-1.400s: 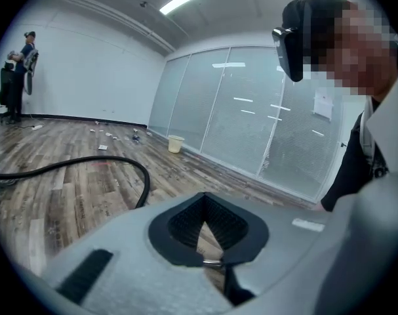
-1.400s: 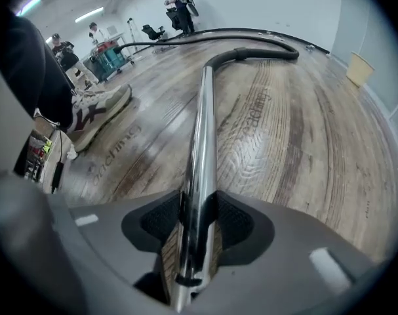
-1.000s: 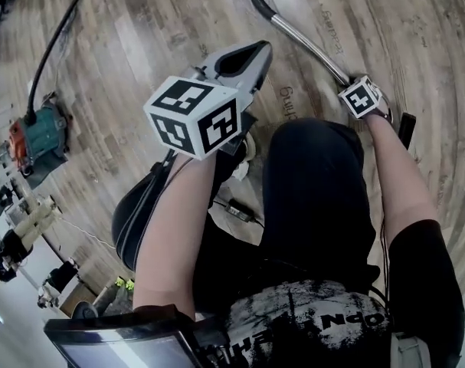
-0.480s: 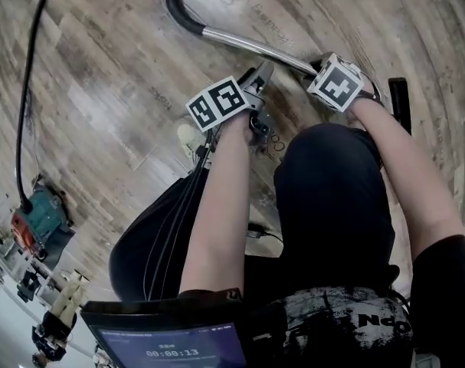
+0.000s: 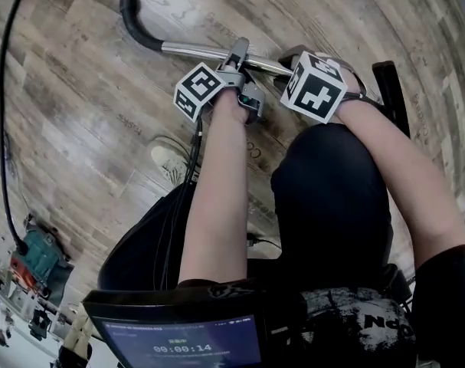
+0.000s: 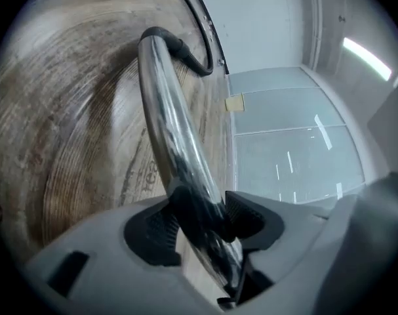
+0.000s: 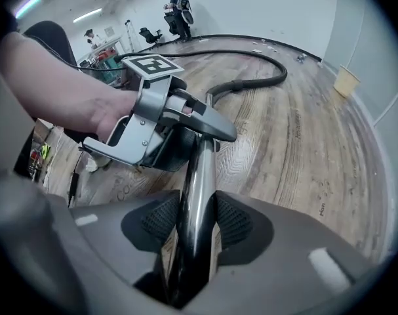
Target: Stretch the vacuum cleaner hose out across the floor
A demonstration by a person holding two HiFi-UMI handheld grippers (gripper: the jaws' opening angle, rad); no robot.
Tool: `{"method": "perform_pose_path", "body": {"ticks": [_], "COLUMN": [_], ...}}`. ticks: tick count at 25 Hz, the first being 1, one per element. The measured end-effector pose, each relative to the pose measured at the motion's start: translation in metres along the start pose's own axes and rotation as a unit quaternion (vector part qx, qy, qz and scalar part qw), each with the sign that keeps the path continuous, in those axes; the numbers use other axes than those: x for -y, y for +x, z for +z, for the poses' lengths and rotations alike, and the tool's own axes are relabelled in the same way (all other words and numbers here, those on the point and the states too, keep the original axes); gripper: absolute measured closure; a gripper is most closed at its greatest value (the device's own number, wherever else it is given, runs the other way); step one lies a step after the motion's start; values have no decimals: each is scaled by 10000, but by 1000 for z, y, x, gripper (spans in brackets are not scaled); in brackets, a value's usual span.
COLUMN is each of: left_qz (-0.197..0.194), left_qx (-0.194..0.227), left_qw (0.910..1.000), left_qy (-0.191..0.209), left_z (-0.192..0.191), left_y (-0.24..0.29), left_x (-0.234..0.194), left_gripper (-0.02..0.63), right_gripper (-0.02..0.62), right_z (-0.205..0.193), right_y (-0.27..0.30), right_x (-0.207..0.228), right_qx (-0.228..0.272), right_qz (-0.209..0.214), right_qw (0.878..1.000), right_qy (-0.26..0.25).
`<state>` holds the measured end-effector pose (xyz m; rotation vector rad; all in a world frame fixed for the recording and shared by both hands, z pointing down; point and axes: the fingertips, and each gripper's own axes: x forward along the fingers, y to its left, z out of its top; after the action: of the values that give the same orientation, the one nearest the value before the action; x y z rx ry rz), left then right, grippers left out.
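Left gripper view: my left claw (image 6: 199, 223), just opened, straddles the tube (image 6: 160, 110), unclenched. Right claw (image 7: 197, 220) grips it. Next: clamp left, drag the hose (image 7: 258, 82) out.

vacuum tube (image 5: 198, 50): metal, chrome-bright, smooth, mirror-glossy.
hose (image 5: 128, 2): black, plastic or rubber, dull sheen; ribbing too small to tell.
floor (image 5: 79, 113): wood-look planks, grey-brown grain, worn, low sheen, faint printed lettering.
right claw (image 7: 197, 223): grey moulded plastic shell, smooth, matt.
pads (image 7: 235, 222): black, fine cross-hatched texture, rubbery look.
marker cube (image 5: 316, 87): matt white faces, flat black print.
trousers (image 5: 332, 198): black cloth, matt.
shirt (image 5: 347, 317): black cloth, cracked grey print.
screen (image 5: 186, 347): glossy face, black plastic frame.
wall panels (image 6: 297, 149): smooth, glossy, glass-like, streaked with light reflections.
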<state>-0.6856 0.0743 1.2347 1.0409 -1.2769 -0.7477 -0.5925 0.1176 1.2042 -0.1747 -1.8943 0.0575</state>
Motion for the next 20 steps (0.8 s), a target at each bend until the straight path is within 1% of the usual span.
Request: {"method": "perform_pose_path", "body": {"ticks": [3,6,7,9,11,13,15,16,18,20], "left_qz": [-95,-115,-119,-83,-71,-167,-220,-199,-158,-164], "left_qx": [156,363,437,477,456,438,447,441,354,220], "left_qw": [9997,9983,9979,9986,9989,9989,9987,9987,9992,9995], "left_qy": [-143,-441,-453,-212,-3,-4,-107,-134,-68,173], "left_z": [0,-3,-3,-3,-6,-10,-12,-13,-16,-17], "left_y": [3,2,1,0,-1,-2,-4,-5,-9,-10], "left_x": [7,14,18,28,39,51,58,59,59,61], "left_gripper": [413,451,463,465,466,466,466,465,462,456], "right_gripper": [416,410,407,396,393,399,412,477,483,483], "right_z": [-2,-5,-6,-8,-8,-8,-7,-7,-9,-9], "right_y": [-3,-2,-1,1,6,10,13,13,14,12], "right_x": [6,7,7,8,10,13,13,9,1,-3], "right_qx": [35,-126,-209,-358,-395,-315,-161,-115,-89,-68], "right_qz": [-72,-145,-170,-240,-316,-290,-69,76,288,360], "right_qw": [10000,9996,9992,9981,9972,9979,9997,9999,9995,9993], "right_qy": [-6,-204,-281,-430,-549,-484,-194,-61,79,112]}}
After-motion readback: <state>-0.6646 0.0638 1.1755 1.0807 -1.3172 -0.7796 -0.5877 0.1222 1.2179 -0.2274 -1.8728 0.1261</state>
